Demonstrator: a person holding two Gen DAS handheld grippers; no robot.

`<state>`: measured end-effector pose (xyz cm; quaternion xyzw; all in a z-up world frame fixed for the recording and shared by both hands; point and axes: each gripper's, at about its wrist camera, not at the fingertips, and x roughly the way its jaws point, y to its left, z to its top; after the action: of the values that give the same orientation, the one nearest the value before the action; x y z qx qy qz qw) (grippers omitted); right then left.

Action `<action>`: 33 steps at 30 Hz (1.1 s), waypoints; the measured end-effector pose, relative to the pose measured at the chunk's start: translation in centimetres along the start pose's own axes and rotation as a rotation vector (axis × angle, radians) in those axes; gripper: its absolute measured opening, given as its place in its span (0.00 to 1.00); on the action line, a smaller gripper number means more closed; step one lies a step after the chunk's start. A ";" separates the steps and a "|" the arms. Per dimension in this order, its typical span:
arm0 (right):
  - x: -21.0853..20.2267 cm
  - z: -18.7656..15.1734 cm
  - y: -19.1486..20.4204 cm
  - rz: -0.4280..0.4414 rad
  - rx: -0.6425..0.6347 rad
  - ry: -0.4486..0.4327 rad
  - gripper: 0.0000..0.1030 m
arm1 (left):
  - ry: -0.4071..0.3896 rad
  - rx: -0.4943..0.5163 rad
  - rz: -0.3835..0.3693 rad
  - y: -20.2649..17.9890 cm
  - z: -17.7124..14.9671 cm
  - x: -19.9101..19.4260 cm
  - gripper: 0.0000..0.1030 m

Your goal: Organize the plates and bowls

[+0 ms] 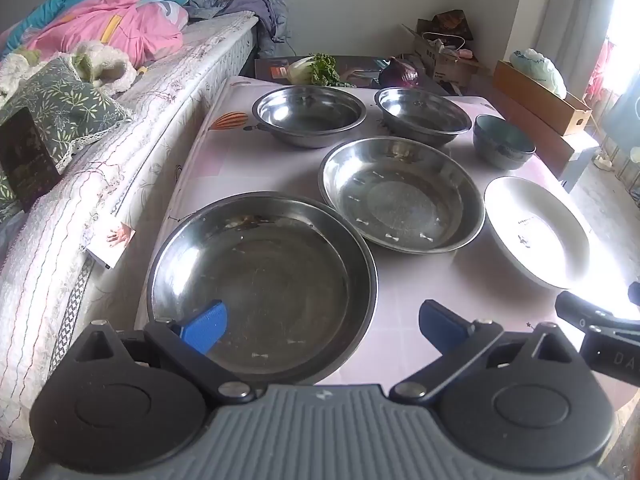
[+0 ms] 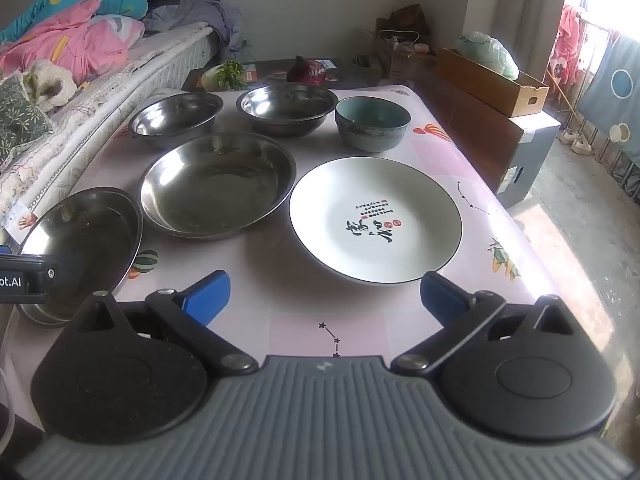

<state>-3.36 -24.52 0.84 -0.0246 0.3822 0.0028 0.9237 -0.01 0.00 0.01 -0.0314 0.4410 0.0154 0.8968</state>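
Dishes cover the pink table beside the bed. Nearest on the left sits a large steel plate, and the left gripper hovers over its near rim, blue fingers spread wide, one over the plate and one over bare cloth – pinching nothing. A second steel plate lies behind it. On the right the white plate rests just beyond the right gripper, whose fingers are also spread and empty. Farther back stand two steel bowls and a teal bowl.
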 end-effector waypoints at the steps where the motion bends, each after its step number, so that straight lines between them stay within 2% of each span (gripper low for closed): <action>1: 0.0 0.0 0.0 0.002 0.002 -0.003 0.99 | -0.002 0.003 0.003 0.0 0.0 0.0 1.00; 15: 0.1 0.2 -0.6 0.002 0.022 0.002 0.99 | -0.012 0.016 -0.004 -0.3 -0.4 -0.4 1.00; 33: 0.0 0.4 -0.3 0.003 0.011 0.007 0.99 | 0.021 0.021 -0.016 -0.2 -0.8 -0.5 1.00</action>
<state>-3.03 -24.78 1.12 -0.0189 0.3856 0.0017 0.9225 -0.97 -0.30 -0.09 -0.0257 0.4501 0.0030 0.8926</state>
